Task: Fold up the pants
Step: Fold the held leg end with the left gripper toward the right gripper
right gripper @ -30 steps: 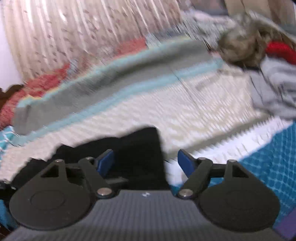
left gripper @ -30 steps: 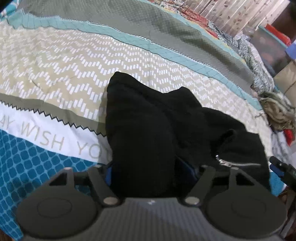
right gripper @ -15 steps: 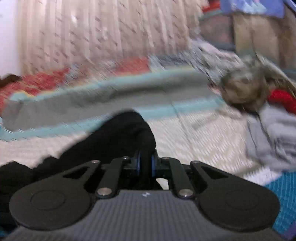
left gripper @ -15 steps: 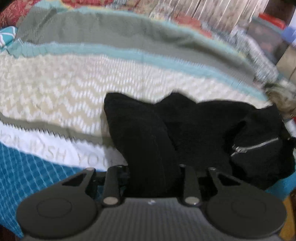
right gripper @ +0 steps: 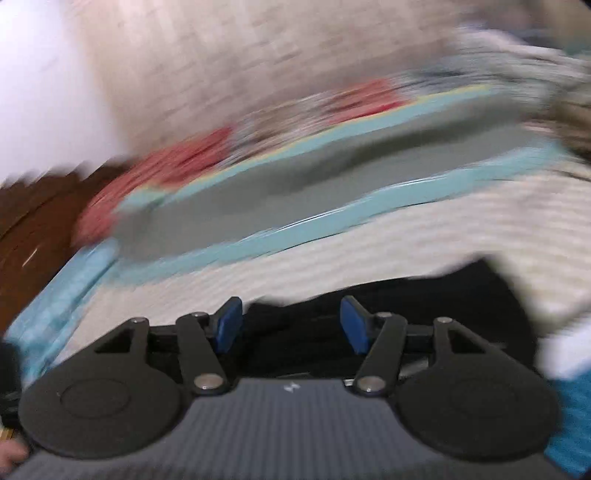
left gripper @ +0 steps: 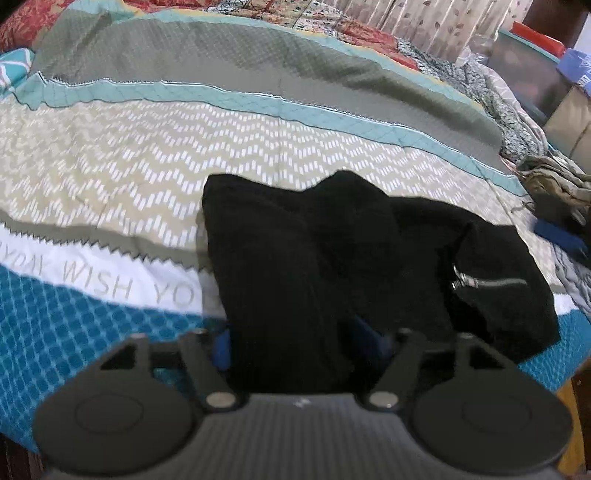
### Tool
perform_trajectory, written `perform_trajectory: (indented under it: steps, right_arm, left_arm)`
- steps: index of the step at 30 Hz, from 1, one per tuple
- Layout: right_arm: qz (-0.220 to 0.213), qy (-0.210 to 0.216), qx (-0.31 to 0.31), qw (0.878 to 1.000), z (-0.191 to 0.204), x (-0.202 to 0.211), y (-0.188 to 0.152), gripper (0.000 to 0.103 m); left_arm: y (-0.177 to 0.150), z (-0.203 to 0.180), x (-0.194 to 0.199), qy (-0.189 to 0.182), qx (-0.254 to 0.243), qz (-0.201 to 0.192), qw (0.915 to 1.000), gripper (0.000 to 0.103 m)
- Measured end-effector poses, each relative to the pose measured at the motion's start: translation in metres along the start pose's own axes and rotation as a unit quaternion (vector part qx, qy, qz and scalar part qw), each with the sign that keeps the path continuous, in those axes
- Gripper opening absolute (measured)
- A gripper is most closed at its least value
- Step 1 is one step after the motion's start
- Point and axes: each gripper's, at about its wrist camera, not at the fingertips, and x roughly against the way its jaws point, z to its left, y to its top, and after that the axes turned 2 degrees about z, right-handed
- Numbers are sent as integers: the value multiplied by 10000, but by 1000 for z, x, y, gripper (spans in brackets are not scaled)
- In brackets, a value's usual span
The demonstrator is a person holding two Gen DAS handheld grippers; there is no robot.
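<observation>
Black pants (left gripper: 332,258) lie bunched in a rough fold on the patterned bedspread (left gripper: 147,177), a silver zip (left gripper: 491,283) showing on their right part. My left gripper (left gripper: 293,339) is at the pants' near edge. Its jaws are opening, and a thick fold of black cloth lies between the blue pads (left gripper: 221,347) without being squeezed. In the blurred right wrist view my right gripper (right gripper: 291,328) hovers over the pants (right gripper: 424,306). Its jaws are opening too; the blue pads (right gripper: 229,328) stand apart with nothing pinched, and the cloth is below them.
A heap of other clothes (left gripper: 554,184) sits at the bed's right side, with a storage box (left gripper: 528,66) and curtain (left gripper: 424,22) behind. Dark wood (right gripper: 37,229) borders the bed on the left of the right wrist view.
Half a second ago both grippers were shut on folds of the pants; both have since let go and opened. The right gripper has swung across the bed, blurring its view.
</observation>
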Motion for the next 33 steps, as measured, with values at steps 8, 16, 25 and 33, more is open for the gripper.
perform_trajectory:
  steps: [8, 16, 25, 33]
  right_arm:
    - [1260, 257, 1310, 9830, 109, -113, -7, 81]
    - [2518, -639, 1696, 9507, 150, -182, -10, 86]
    - [2435, -300, 1036, 9639, 107, -154, -5, 20]
    - [1443, 541, -706, 9855, 8, -58, 59, 19]
  left_arm:
    - [-28, 39, 34, -282, 331, -387, 9983, 88]
    - [-34, 40, 6, -693, 364, -237, 9967, 51]
    - [-26, 33, 29, -1064, 135, -511, 9929, 39]
    - [27, -53, 66, -1364, -886, -956, 9820, 35]
